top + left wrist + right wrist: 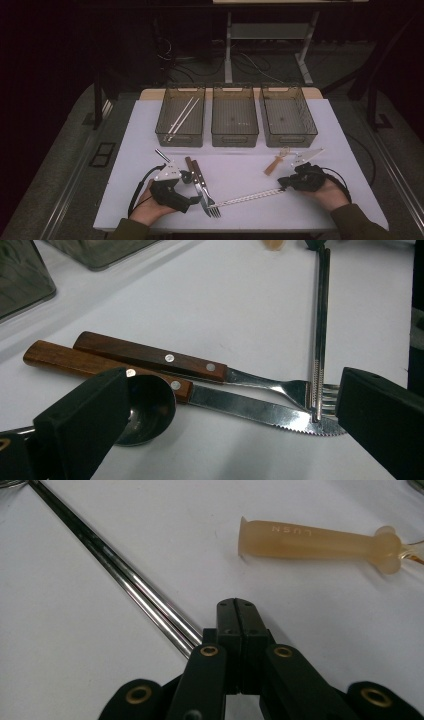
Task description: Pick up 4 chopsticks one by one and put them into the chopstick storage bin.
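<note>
A pair of metal chopsticks point(247, 198) point(320, 325) point(120, 580) lies slanted across the front of the white table point(240, 165). Their tips rest on a wood-handled fork point(200, 367) and a serrated wood-handled knife point(260, 412) point(196, 176). My left gripper point(192, 189) point(232, 390) is open, its jaws wide apart on either side of the knife and fork. A dark spoon bowl point(147, 410) sits beside its left jaw. My right gripper point(285, 184) point(237, 612) is shut at the chopsticks' far end. The chopsticks pass just left of its jaws and vanish under it.
An amber translucent utensil point(276, 161) point(310, 542) lies just beyond the right gripper. Three dark mesh bins stand in a row at the back: the left one point(181, 116) holds chopsticks, then the middle point(235, 116) and the right point(287, 116).
</note>
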Motion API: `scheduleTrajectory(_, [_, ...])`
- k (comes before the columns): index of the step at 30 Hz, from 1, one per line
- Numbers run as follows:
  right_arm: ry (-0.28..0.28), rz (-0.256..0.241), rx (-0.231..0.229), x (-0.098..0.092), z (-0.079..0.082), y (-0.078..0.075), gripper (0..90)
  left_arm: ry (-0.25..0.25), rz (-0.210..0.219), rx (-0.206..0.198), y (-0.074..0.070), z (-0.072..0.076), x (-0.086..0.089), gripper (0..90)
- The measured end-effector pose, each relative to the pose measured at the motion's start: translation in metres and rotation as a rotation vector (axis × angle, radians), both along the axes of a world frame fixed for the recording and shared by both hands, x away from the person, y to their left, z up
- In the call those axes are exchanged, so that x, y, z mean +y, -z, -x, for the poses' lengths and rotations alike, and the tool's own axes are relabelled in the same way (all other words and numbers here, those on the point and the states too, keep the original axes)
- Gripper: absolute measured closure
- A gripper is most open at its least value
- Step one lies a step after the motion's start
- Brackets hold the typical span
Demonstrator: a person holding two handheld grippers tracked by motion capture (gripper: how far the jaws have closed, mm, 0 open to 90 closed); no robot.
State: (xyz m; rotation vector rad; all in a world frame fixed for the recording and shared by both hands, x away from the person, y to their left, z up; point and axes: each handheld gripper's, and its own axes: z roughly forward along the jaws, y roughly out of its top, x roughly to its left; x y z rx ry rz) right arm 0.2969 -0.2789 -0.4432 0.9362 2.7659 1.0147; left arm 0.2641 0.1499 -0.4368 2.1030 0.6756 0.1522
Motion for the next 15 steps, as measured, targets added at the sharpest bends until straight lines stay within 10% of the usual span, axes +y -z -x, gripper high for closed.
scheduleTrajectory(15, [-0.023, 0.009, 0.012, -0.005, 0.018, -0.001, 89.7, -0.008, 0.003, 0.007, 0.000, 0.000, 0.000, 0.0])
